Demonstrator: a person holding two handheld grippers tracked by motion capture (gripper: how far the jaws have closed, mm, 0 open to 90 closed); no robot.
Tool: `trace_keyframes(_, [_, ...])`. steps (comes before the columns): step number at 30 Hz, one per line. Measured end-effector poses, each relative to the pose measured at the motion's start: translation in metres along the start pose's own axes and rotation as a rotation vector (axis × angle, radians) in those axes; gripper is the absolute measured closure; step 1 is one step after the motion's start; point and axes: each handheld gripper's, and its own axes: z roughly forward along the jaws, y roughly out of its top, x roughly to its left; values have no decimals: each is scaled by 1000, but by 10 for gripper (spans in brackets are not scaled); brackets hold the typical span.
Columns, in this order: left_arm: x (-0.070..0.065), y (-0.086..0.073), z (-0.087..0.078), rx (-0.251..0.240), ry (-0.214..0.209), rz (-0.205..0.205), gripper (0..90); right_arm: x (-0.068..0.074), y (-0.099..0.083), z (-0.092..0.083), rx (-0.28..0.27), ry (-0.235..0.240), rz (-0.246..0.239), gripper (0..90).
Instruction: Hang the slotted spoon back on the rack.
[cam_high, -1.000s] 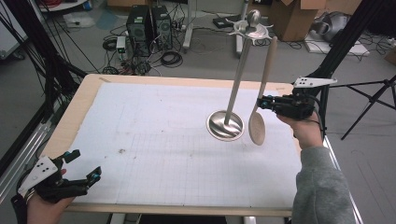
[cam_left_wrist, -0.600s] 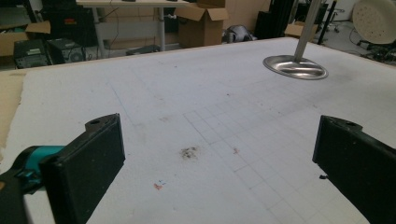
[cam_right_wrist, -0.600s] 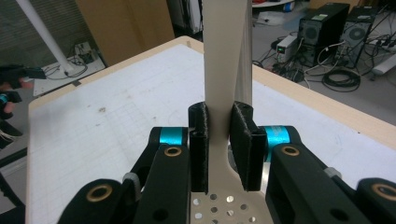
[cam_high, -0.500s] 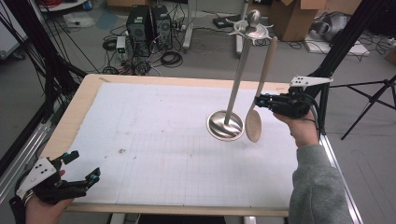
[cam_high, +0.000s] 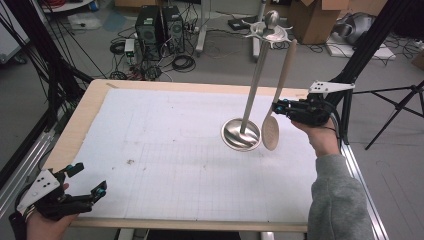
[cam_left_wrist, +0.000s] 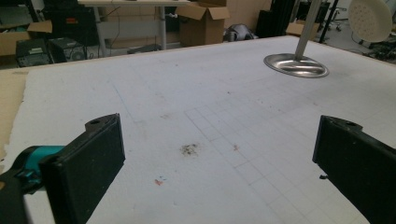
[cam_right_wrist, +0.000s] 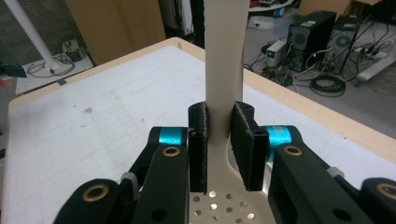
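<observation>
A metal utensil stand (cam_high: 241, 134) rises from its round base at the mat's right side, and its hooked top (cam_high: 270, 29) is well above the table. A beige slotted spoon (cam_high: 270, 132) hangs beside the pole, handle up at a hook and bowl down. My right gripper (cam_high: 276, 107) grips the spoon's neck from the right. In the right gripper view the handle (cam_right_wrist: 224, 56) stands between the pads (cam_right_wrist: 198, 135), which lie against it; the jaws have just been opening slightly. My left gripper (cam_high: 89, 178) rests open at the near left corner with nothing between its jaws.
A white gridded mat (cam_high: 165, 150) covers the wooden table (cam_high: 85, 115), with a few small dirt specks (cam_left_wrist: 189, 149). Computers, cables and cardboard boxes lie on the floor beyond the far edge. A black frame post (cam_high: 360, 55) stands behind the right hand.
The spoon's bowl has swung a little left toward the stand's base. Both hands have kept their places.
</observation>
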Motion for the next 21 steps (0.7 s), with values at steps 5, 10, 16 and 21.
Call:
trace_keyframes(5, [-1,0,4,6,-9,3,25,5,-4,-1,-14,-12,-27,573])
trace_keyframes(10, [-2,1,7,6,-14,5,25,8,-11,-3,-33,-18,-30,461])
trace_keyframes(16, [-2,1,13,6,-25,3,25,9,-24,-9,-81,-65,5,204])
trace_keyframes(21, [-2,2,15,-2,-28,2,25,9,-30,-12,-91,-66,30,145])
